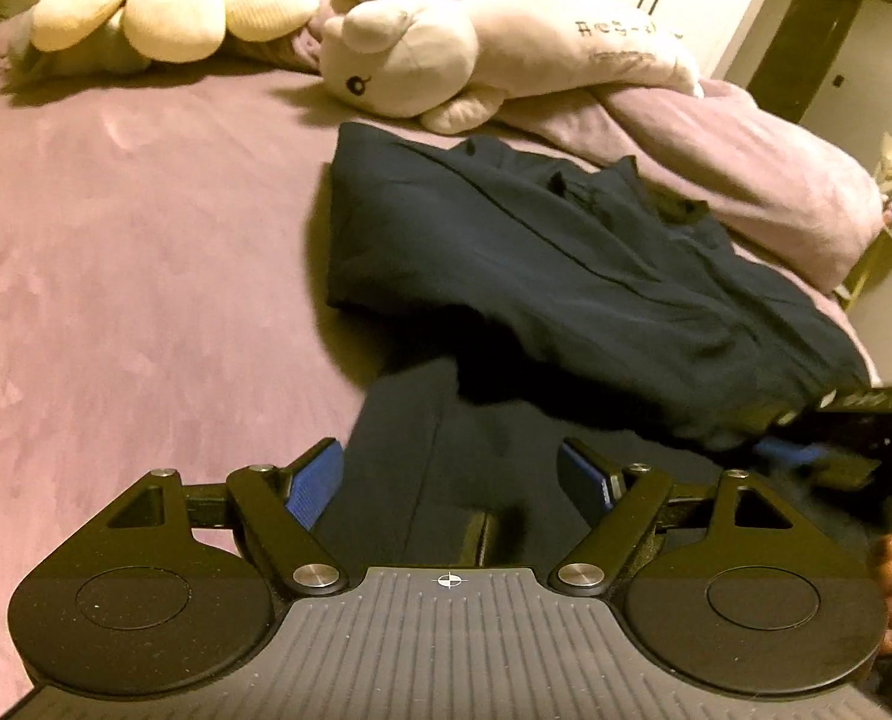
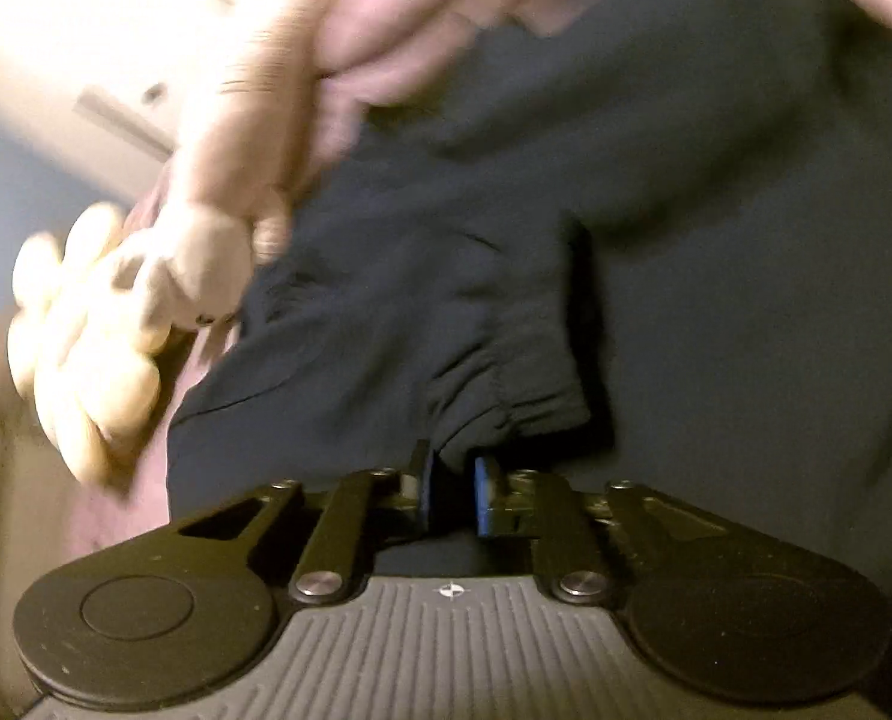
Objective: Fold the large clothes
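At the bed's [image 1: 116,228] right edge, right gripper [image 2: 452,495] pinches the trousers' [image 2: 566,276] gathered cuff; left gripper [image 1: 449,483] gapes empty; a thin bite could slip.

Only writing in sight sits on the white plush rabbit [image 1: 446,54], on its flank, twd the tail end away from the head: two short rows of dark stitched characters. Top row is larger, looks like letters or glyphs, too blurred to read; row just below it is smaller and fainter, also illegible. In the right wrist view the same plush is motion-blurred, no marks legible on it. No other text, nos. or brand readable.
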The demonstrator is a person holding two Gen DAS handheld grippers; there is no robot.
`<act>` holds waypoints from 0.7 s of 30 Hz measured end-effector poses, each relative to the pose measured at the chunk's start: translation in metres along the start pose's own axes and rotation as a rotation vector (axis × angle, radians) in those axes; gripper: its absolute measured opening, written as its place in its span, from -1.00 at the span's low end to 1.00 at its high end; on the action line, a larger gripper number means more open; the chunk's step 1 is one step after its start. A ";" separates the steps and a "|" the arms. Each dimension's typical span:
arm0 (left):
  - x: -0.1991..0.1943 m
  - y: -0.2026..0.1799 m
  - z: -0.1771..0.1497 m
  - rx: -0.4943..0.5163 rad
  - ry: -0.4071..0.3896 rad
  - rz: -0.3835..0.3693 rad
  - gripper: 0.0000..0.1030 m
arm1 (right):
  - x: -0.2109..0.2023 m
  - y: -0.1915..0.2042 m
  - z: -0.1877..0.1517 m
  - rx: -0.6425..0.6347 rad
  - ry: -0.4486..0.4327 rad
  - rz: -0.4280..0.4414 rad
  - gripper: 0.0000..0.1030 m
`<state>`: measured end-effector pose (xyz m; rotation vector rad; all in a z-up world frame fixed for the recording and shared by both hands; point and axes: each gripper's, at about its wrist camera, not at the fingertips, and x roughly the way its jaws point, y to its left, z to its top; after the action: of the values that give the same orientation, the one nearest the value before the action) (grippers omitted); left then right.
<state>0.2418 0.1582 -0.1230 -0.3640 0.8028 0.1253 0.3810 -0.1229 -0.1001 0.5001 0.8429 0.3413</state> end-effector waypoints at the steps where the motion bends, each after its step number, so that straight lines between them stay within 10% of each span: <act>1: 0.005 -0.003 0.003 0.007 -0.003 0.012 0.62 | -0.011 0.014 0.007 -0.071 -0.051 0.015 -0.80; 9: 0.053 -0.021 0.045 -0.011 -0.008 0.091 0.62 | -0.098 0.066 0.064 -0.484 -0.474 0.062 -0.81; 16: 0.100 -0.027 0.063 -0.033 0.038 0.182 0.62 | -0.024 -0.081 0.095 -0.116 -0.256 -0.202 -0.80; 21: 0.113 -0.019 0.059 -0.064 0.087 0.157 0.63 | -0.004 -0.154 0.081 0.215 -0.161 -0.102 -0.51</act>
<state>0.3649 0.1590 -0.1615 -0.3686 0.9144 0.2841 0.4554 -0.2757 -0.1366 0.6727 0.7486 0.1153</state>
